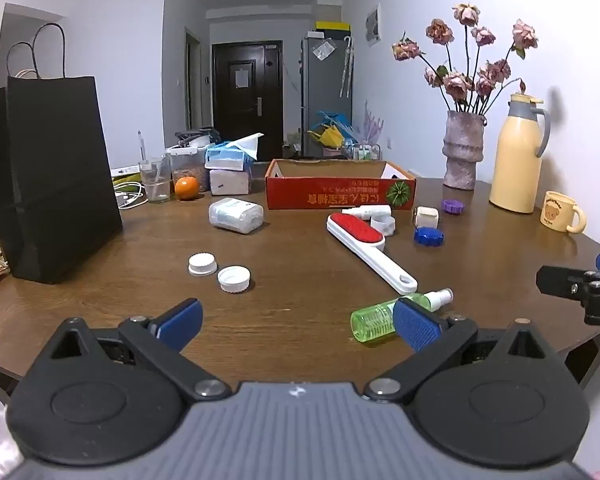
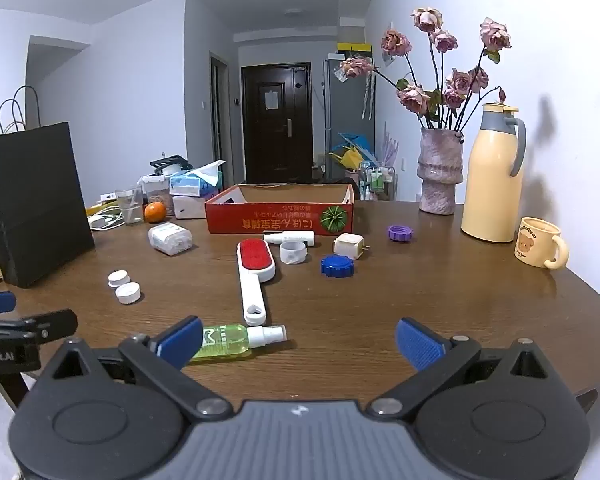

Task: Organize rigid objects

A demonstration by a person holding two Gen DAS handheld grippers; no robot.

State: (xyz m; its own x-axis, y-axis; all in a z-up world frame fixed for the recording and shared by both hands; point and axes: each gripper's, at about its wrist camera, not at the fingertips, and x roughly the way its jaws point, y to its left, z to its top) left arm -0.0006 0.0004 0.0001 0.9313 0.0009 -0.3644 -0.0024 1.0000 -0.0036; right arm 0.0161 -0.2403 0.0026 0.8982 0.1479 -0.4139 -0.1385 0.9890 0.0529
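Right wrist view: two white caps (image 2: 124,286), one lint brush (image 2: 254,272), both tongs (image 2: 299,342) apart, empty.

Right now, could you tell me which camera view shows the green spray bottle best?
The right wrist view: the green spray bottle lies on the table with its label and white nozzle visible, only its base hidden behind a blue finger pad. In the left wrist view, the bottle is crossed mid-body by that gripper's pad.

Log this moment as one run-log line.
phase: start, nothing picked | left gripper: open, empty | right gripper: open, empty | nearest: green spray bottle, lying down | red cardboard box: open
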